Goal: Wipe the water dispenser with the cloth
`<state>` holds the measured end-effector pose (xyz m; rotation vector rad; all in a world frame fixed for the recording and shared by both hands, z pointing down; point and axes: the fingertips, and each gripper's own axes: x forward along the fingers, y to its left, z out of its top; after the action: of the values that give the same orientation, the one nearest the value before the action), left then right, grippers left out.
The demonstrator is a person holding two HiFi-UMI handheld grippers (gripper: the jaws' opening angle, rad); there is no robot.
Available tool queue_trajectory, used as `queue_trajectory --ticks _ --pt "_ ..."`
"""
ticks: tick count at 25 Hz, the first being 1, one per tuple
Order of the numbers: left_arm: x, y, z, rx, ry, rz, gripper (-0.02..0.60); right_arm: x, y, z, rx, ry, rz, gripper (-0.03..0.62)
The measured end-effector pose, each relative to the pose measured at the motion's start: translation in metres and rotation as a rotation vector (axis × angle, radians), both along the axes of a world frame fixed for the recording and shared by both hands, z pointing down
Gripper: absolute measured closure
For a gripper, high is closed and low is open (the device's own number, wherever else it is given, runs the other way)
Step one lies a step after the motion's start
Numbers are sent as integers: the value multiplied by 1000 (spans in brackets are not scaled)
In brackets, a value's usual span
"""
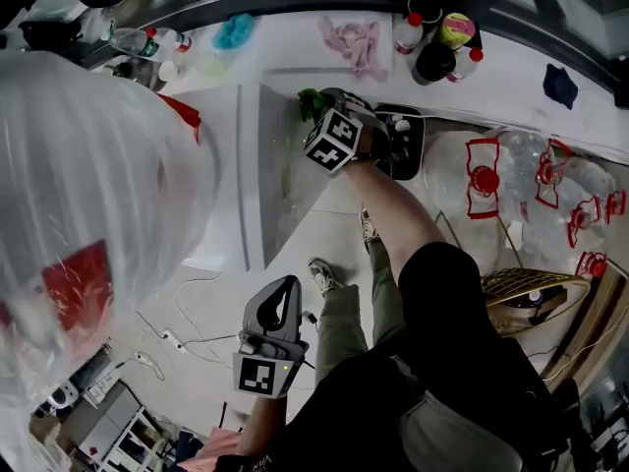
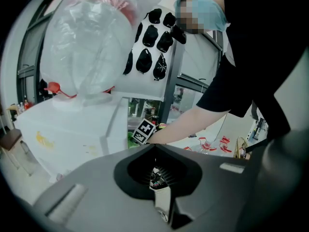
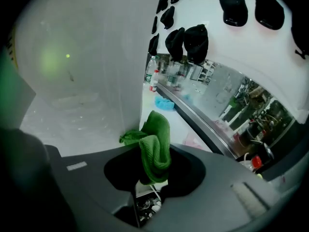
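Observation:
The white water dispenser stands at left with a big clear bottle on top. My right gripper is shut on a green cloth and holds it against the dispenser's side near its upper edge. In the right gripper view the cloth bunches out of the jaws, touching the white panel. My left gripper hangs low, away from the dispenser, shut and holding nothing. The left gripper view shows the closed jaws, the dispenser and the bottle.
Behind the dispenser runs a counter with bottles, a pink cloth and a blue cloth. Several clear jugs with red handles lie at right. Cables trail on the floor. Black caps hang on the wall.

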<state>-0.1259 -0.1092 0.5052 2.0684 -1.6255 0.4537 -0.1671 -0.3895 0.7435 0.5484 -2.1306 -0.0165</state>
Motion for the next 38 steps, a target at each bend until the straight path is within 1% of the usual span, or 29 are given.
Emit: queue_trajectory --ticks 3,5,8,10,15,18,21,25,28,33,38 --pt "1 -6 -3 16 -4 15 580 14 5 -4 3 5 6 502" --pt "2 -9 -8 34 -6 30 580 27 13 -9 4 -4 26 502" --pt "5 -10 -16 52 -12 56 580 41 36 -29 -1 -71 67 502" --pt "8 -11 -23 66 -14 75 580 53 54 -47 -9 -131 114 502" --pt "11 0 -45 112 -23 128 580 86 102 -97 -32 -269 284 502" --pt "8 13 -55 137 -28 144 580 107 129 -132 -8 -325 364 502" --pt "-1 27 -66 161 -35 140 580 122 155 -168 30 -369 406 502" --pt "-19 49 -79 213 -54 120 580 132 191 -213 86 -430 428 502" --pt "-35 70 -92 244 -63 105 580 128 227 -247 96 -480 431 502" --pt "-54 95 -118 317 -64 84 580 118 271 -300 134 -532 388 502" --pt "-77 127 -141 362 -58 73 580 101 326 -326 132 -544 339 502"
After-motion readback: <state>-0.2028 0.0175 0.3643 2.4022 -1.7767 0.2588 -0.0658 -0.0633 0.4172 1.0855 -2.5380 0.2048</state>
